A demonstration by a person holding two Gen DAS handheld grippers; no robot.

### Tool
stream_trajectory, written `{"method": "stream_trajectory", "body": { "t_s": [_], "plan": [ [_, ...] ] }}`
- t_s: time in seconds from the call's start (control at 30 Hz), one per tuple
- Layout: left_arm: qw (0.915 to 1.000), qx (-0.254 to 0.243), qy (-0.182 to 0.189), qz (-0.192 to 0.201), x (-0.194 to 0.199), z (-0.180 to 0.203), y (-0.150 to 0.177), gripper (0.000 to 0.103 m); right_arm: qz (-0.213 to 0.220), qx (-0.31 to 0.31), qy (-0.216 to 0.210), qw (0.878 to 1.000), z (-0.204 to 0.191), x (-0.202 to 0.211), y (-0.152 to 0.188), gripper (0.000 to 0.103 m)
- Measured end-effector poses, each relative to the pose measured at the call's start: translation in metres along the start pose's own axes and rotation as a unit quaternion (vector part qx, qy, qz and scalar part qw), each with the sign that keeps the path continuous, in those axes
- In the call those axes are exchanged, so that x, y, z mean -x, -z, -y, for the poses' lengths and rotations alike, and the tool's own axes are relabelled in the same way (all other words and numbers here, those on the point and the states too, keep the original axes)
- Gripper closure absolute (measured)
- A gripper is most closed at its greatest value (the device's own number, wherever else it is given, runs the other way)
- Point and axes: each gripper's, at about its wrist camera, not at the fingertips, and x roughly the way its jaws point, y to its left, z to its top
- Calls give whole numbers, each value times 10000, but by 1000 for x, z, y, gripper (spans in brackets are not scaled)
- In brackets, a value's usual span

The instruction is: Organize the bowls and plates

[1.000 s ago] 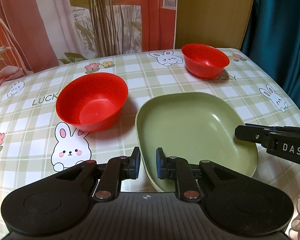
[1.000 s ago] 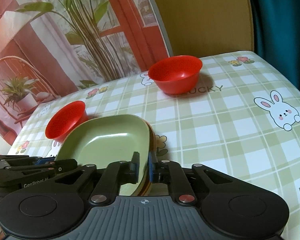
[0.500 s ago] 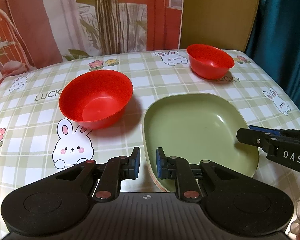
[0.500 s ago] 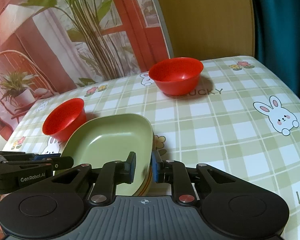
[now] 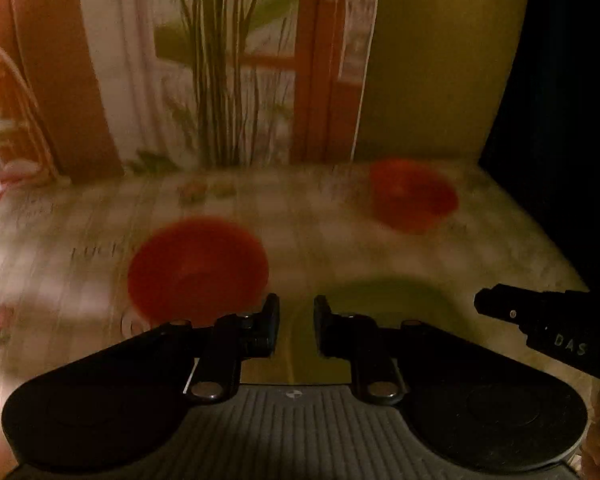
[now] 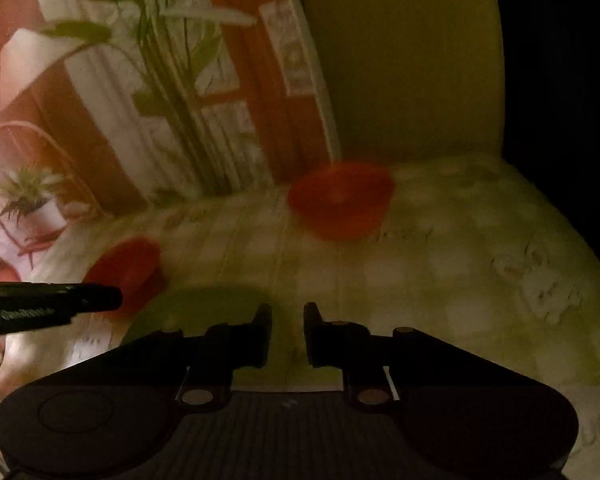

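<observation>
Both views are dark and motion-blurred. In the left wrist view my left gripper (image 5: pixel 296 328) is open and empty, pulled back from the green plate (image 5: pixel 384 304). A red bowl (image 5: pixel 198 264) sits left of the plate and a second red bowl (image 5: pixel 414 196) stands at the far right. The right gripper's finger (image 5: pixel 540 320) juts in from the right. In the right wrist view my right gripper (image 6: pixel 287 332) is open and empty, the green plate (image 6: pixel 204 308) lies ahead to the left, with the near red bowl (image 6: pixel 126 268) and the far red bowl (image 6: pixel 342 204) beyond.
The checked tablecloth (image 6: pixel 460 264) covers the table. A printed backdrop with plants (image 5: pixel 212 80) stands behind it, and a dark curtain (image 5: pixel 572 100) hangs at the right. The left gripper's finger (image 6: pixel 48 304) enters the right wrist view from the left.
The right gripper has opened and let go of the green plate, which now lies on the table. Both grippers have drawn back and up. The picture has turned dark and blurred.
</observation>
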Motion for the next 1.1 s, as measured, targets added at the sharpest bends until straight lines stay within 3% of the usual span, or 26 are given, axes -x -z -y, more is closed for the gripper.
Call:
{"method": "stream_trajectory", "body": {
  "t_s": [0.1,0.57,0.77,1.1],
  "plan": [
    [9999,36,29,149,0,2,-11,72,91,-49,59,9999,8,1,-9,86],
    [9993,-139,192,282,-36,24,-39,67,382,-331,395,9979,50,-21,-37,86],
    [9989,-326,217,241,-68,37,-54,59,438,-406,498,9970,68,-46,-55,86],
    [9989,-276,384,-35,-133,55,-76,59,352,-723,502,9955,97,-99,-74,78]
  ]
}}
